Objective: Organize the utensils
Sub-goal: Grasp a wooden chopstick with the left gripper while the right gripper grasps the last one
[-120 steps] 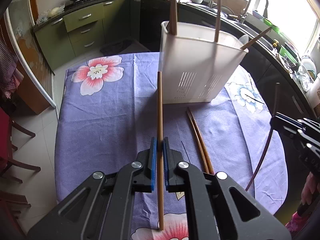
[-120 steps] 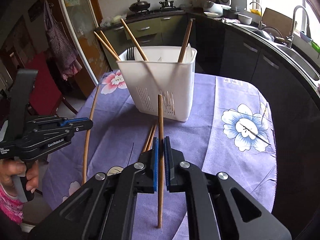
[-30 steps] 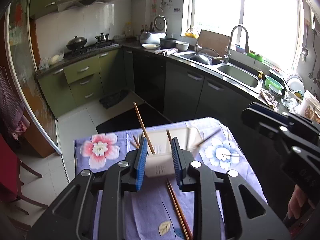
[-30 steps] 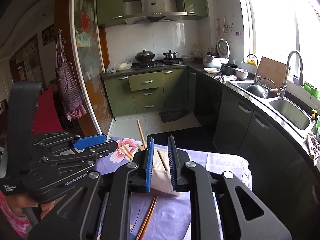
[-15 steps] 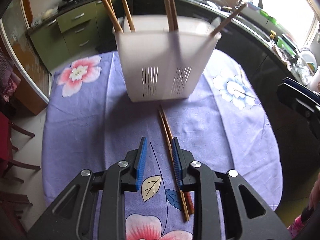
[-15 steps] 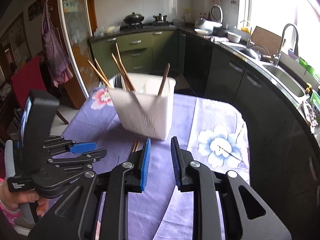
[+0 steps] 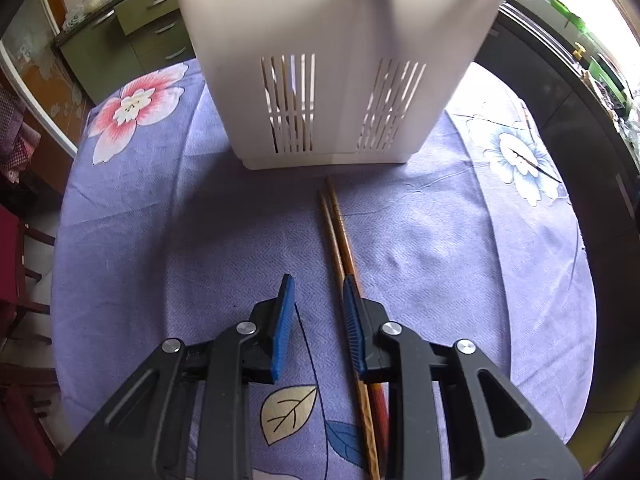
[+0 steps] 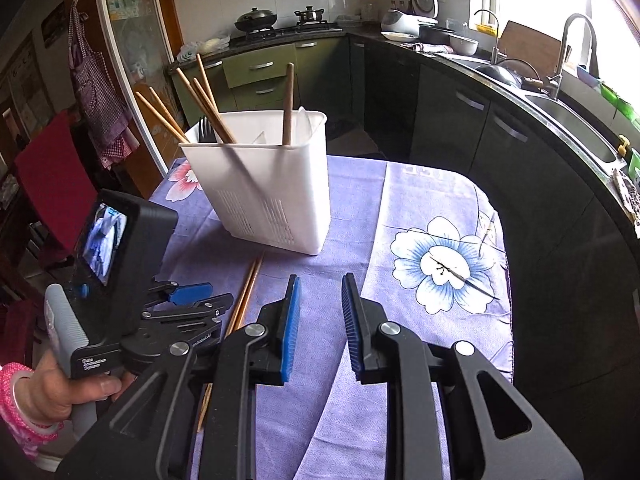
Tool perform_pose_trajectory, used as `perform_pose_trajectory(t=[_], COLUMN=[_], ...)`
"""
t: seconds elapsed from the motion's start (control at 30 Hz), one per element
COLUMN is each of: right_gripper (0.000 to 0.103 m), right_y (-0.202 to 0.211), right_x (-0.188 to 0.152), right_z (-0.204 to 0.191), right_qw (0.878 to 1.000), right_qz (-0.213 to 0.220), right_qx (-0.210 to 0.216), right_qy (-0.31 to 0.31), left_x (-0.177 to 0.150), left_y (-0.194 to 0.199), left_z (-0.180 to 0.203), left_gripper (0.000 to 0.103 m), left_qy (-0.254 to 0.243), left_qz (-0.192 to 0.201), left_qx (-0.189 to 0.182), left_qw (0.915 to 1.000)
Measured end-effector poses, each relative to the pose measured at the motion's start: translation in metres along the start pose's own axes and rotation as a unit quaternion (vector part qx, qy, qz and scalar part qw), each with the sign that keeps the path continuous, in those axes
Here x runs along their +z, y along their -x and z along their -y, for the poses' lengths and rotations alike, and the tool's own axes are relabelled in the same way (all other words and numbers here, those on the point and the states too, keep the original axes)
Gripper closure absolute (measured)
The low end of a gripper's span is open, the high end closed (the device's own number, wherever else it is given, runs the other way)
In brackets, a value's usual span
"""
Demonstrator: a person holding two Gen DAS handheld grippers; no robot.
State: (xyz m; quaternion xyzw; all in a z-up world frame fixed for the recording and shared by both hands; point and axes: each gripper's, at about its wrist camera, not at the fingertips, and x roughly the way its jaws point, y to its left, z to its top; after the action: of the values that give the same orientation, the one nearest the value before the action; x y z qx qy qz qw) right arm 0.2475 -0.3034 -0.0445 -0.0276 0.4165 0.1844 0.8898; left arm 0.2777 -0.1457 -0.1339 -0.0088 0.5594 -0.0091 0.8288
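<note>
Left wrist view: the left tool (image 7: 317, 312) hangs low over the bench (image 7: 168, 216), its blue pads part open with nothing between them.
Risk, left: the right-hand pad sits on or just above the pair of chopsticks (image 7: 338, 236); which, the view does not show. If the tool closes where it is, it would likely nudge the sticks sideways or catch only one, because they lie at the right edge of the gap, not inside it.
Risk, pair: the two chopsticks lie touching side by side, so a pinch may lift one and roll the other across the purple floral cloth.
Chopsticks, place: centre of the frame, running from just below the white utensil holder (image 7: 336, 60) down past the right-hand pad toward the lower edge.
Holder: upper centre, slotted wall facing the camera, close behind the stick tips.
Right wrist view: the right tool (image 8: 320, 308) is part open and empty, over bare cloth.
Chopsticks, right view: left of the right tool, near the left tool (image 8: 188, 296), which a hand (image 8: 60, 392) at lower left holds.
Holder, right view: upper left of centre, already carrying several chopsticks.
</note>
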Motion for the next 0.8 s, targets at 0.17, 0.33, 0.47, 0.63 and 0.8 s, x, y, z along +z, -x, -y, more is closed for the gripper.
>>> perform_pose_trajectory(t=[0.17,0.33,0.47,0.63,0.8], right_gripper=[0.082,0.082,0.082,0.082,0.082], right_y=[-0.003,-0.002,-0.002,-0.004,-0.006], right_x=[-0.002,-0.003,-0.004,-0.007,-0.008], right_z=[0.003,0.006,0.007,0.008,0.011], right_qw=[1.000,1.000,1.000,1.000,1.000], right_qz=[-0.004,-0.004,-0.004,-0.008,-0.010], right_qx=[0.003,0.005,0.005,0.004,0.003], right_qy=[-0.004,-0.010,-0.013,-0.015,-0.021], left_x=[0.003,0.006,0.007,0.010,0.011], left_y=[-0.008,-0.012,-0.014,-0.020,-0.021], left_z=[0.004,0.005,0.006,0.006,0.005], left_gripper=[0.079,0.079,0.079,0.083,0.095], left_qy=[0.001,0.002,0.003,0.005,0.001], left_qz=[-0.007,-0.008,-0.011,-0.011,-0.012], left_qx=[0.006,0.013,0.016,0.021,0.022], left_qw=[1.0000,0.9999,0.9998,0.9997,0.9997])
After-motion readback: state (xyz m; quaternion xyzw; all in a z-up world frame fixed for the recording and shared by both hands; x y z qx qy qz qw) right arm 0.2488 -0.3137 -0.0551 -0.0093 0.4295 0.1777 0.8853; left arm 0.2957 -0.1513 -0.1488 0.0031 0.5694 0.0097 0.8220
